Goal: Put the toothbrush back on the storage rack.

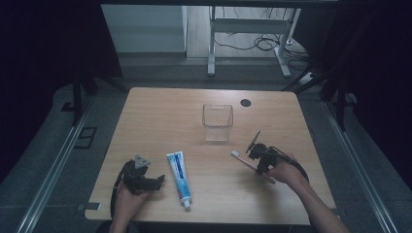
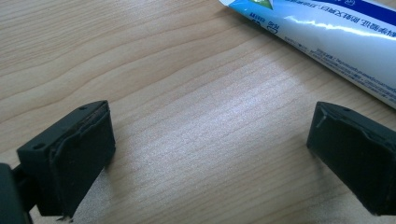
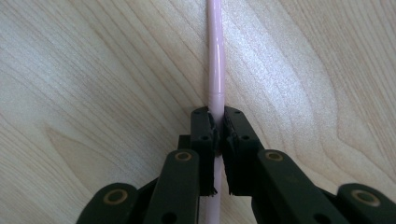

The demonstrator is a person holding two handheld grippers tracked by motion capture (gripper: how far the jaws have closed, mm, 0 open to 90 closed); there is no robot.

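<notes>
A pink toothbrush (image 1: pixel 245 161) lies on the wooden table (image 1: pixel 160 111) right of centre, white bristle head toward the far left. My right gripper (image 1: pixel 261 162) is shut on its handle; the right gripper view has the pink handle (image 3: pixel 215 56) running straight up from between the closed jaws of the right gripper (image 3: pixel 215 122). A white and blue toothpaste tube (image 1: pixel 179 177) lies near the front, cap toward me. My left gripper (image 1: pixel 156 181) rests just left of the tube, open. In the left gripper view the tube (image 2: pixel 336 37) crosses the upper right, beyond the left gripper (image 2: pixel 210 140) with bare wood between its pads.
A clear square plastic cup (image 1: pixel 217 122) stands upright at the table's middle, behind the toothbrush. A small dark round disc (image 1: pixel 246 102) sits near the far edge. Beyond the table are desk legs (image 1: pixel 211 43) and cables on the floor.
</notes>
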